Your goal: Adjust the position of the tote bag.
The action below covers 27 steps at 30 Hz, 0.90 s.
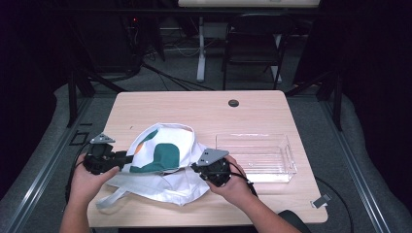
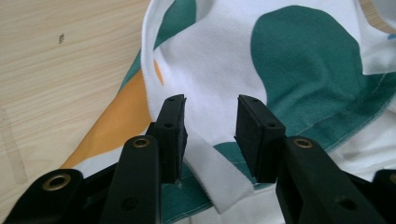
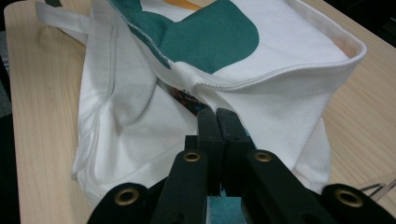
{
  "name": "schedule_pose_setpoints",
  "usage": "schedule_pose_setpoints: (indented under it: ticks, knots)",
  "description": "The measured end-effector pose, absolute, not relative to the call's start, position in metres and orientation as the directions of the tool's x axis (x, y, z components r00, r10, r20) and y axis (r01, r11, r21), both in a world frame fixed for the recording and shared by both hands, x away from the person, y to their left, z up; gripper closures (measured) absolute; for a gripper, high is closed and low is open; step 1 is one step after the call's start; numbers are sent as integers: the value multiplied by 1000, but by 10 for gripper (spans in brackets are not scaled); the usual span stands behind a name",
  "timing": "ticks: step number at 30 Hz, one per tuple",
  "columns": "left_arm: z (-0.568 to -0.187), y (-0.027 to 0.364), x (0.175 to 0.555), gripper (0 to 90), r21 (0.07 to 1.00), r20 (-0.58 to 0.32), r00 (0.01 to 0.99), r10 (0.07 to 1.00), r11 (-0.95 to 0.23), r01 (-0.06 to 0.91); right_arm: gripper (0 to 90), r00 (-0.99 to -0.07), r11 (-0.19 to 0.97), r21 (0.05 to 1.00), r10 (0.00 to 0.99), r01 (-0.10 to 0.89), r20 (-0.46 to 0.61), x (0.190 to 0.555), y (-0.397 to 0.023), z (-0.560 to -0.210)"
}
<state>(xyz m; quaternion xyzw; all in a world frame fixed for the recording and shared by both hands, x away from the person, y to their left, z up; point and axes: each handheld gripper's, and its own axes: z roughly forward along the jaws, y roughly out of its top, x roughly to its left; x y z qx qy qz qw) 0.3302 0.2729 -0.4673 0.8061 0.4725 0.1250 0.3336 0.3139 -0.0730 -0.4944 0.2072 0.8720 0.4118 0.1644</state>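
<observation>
The tote bag [image 1: 163,160], white with green and orange patches, is lying crumpled on the table [image 1: 194,109] near its front edge, left of the middle, with its mouth turned toward the back edge. Its hem is pinched by the right hand-held gripper [image 1: 195,167] on the bag's right side, the 2 jaws pressed together on the cloth in the right gripper view [image 3: 219,116]. The left hand-held gripper [image 1: 127,158] is held at the bag's left side with its jaws spread; in the left gripper view a white strap end [image 2: 219,179] lies between the pads without being pressed.

The likeliest trouble is judged to be a one-sided pull: with only 1 grip in place, the bag could be dragged or twisted across the table instead of being opened. The strap could also be caught in place of the hem if the left jaws were closed where they stand. The thin fold could slip from the right pads under a sharp tug.

A clear plastic tray [image 1: 257,155] stands just beside the right hand, toward the right edge, and could be knocked by a sweep. A loose strap [image 1: 109,200] trails toward the front-left corner. A small grey clip [image 1: 320,200] lies near the front-right corner, well apart.
</observation>
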Motion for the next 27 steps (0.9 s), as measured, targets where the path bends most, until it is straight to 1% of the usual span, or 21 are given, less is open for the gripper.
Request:
schedule_pose_setpoints:
  ticks: [5, 9, 12, 15, 18, 27]
  knots:
    - [-470, 263, 327, 633, 655, -109, 539, 835, -348, 671, 895, -861, 564, 791, 499, 237, -98, 318, -74, -493]
    - [-471, 259, 322, 617, 672, -75, 581, 811, -389, 630, 895, -860, 557, 794, 503, 244, -89, 320, -74, -492]
    - [-471, 257, 320, 609, 677, -74, 599, 798, -401, 617, 896, -859, 554, 794, 505, 250, -82, 321, -74, -491]
    - [-468, 255, 319, 595, 679, -91, 635, 767, -418, 603, 896, -860, 553, 795, 504, 250, -80, 322, -75, -491]
    - [-468, 251, 317, 581, 686, -81, 669, 739, -445, 576, 896, -859, 548, 797, 507, 256, -73, 322, -75, -491]
    - [-468, 241, 313, 591, 686, -93, 724, 684, -482, 544, 896, -859, 552, 793, 507, 257, -74, 323, -75, -491]
